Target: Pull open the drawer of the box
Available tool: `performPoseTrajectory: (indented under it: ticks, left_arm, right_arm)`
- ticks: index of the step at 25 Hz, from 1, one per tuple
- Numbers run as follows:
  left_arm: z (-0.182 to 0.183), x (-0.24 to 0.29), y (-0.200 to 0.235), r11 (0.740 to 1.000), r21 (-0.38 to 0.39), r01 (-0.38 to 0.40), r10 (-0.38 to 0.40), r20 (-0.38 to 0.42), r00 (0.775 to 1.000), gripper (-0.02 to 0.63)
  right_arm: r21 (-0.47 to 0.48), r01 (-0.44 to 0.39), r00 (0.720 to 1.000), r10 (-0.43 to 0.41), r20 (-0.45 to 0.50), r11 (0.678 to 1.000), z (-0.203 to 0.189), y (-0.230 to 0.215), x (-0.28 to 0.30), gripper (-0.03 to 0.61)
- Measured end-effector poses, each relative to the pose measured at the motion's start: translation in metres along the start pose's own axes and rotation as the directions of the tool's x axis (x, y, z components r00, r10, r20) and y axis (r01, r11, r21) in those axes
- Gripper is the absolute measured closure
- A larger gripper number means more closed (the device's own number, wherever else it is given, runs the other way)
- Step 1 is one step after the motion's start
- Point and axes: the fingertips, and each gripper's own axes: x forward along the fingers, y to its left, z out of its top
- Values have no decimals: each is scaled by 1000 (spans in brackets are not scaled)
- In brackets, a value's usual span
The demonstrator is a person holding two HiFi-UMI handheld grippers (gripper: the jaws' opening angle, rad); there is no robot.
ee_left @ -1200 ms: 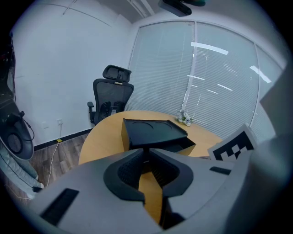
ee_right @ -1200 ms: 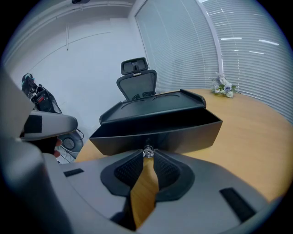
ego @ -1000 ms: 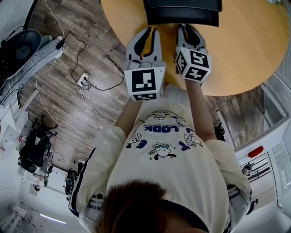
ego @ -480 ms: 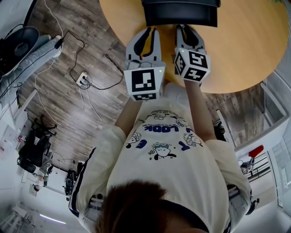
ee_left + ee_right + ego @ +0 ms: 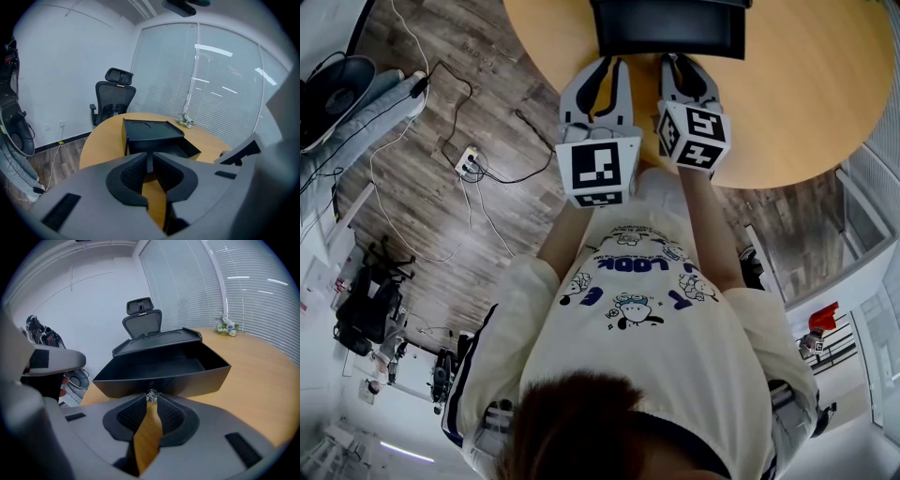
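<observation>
A black box stands on the round wooden table, and its drawer is slid out toward me with nothing in its tray. My right gripper is shut on the drawer's small shiny knob at the middle of the drawer front. In the head view the right gripper touches the drawer's front edge. My left gripper hovers beside it at the table's near edge, jaws shut with nothing held. The left gripper view shows the box from its left side, just beyond the left gripper.
A black office chair stands behind the table. A small flower ornament sits near the table's far edge by the window blinds. Cables and a power strip lie on the wooden floor to my left.
The drawer's front edge and my right gripper have come slightly closer to me. The left gripper has stayed put.
</observation>
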Motion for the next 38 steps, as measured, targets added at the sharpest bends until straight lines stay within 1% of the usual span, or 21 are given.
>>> performPoseTrajectory:
  ticks: [18,33,36,38]
  left_arm:
    - [-7,-11,-6,1000,-10,-13,13,11,1000,565]
    - [-10,-15,-8,999,-19,-27,27,13,1000,565]
    - [-11,-15,-6,999,-19,-30,30,17,999,565]
    - [-10,-16,-7,999,-17,-30,30,23,999,565]
  right_arm:
    - [-15,-19,1000,18,-24,1000,-19,3,-13,494]
    - [-19,-33,999,33,-20,999,-18,1,-11,494]
    - [-21,-27,999,26,-31,999,-22,1,-8,486]
    - [-25,-27,999,26,-47,999,-26,2,-7,451]
